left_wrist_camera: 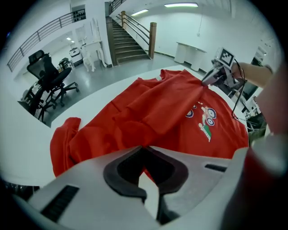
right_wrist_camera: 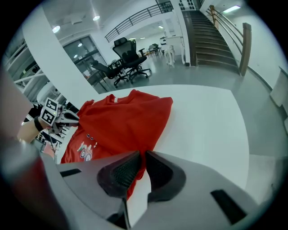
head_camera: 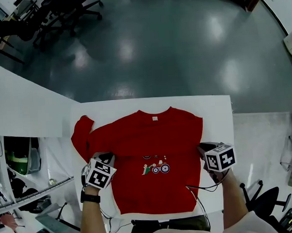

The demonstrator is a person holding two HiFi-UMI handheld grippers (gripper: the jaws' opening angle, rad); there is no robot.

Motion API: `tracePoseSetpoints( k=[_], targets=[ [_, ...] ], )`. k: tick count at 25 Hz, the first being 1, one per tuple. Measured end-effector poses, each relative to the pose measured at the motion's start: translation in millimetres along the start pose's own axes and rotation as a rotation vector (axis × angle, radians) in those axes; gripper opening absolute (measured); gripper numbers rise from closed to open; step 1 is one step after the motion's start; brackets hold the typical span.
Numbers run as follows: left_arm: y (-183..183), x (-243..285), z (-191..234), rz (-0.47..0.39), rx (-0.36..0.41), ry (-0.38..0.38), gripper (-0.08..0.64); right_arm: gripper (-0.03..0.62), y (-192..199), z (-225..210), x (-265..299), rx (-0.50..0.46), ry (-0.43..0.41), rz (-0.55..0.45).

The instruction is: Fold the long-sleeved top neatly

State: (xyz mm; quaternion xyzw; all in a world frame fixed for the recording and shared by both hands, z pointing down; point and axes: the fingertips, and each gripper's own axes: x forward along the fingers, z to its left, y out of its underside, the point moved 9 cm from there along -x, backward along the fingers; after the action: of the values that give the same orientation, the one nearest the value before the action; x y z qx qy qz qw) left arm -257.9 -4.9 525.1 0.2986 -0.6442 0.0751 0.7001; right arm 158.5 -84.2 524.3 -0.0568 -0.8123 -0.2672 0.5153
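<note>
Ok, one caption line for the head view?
Head view: red long-sleeved top spread on a white table, left gripper and right gripper each pinching a side edge.

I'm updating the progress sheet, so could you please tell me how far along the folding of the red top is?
Done: the red top lies flat, print up, on the white table. In hand: the left gripper and right gripper each have jaws pinched on a side edge. Left: the body folds, and one sleeve lies bunched.
</note>
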Motion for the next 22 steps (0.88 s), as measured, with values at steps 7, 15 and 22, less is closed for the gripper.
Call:
tracePoseSetpoints(
  k=[7,15,22],
  targets=[
    [-3,-10,5,-0.058,-0.055,0.044,0.052,0.094,-4,2,-1,-0.033,0.003,0.01],
    [0,-39,34,-0.081,-0.119,-0.014,0.086,0.126,-22,10,-23,-0.091,0.093,-0.038],
    [3,-59,54,-0.06,-0.112,-0.211,0.086,0.126,-47,44,-18,-0.174,0.046,-0.108]
  ],
)
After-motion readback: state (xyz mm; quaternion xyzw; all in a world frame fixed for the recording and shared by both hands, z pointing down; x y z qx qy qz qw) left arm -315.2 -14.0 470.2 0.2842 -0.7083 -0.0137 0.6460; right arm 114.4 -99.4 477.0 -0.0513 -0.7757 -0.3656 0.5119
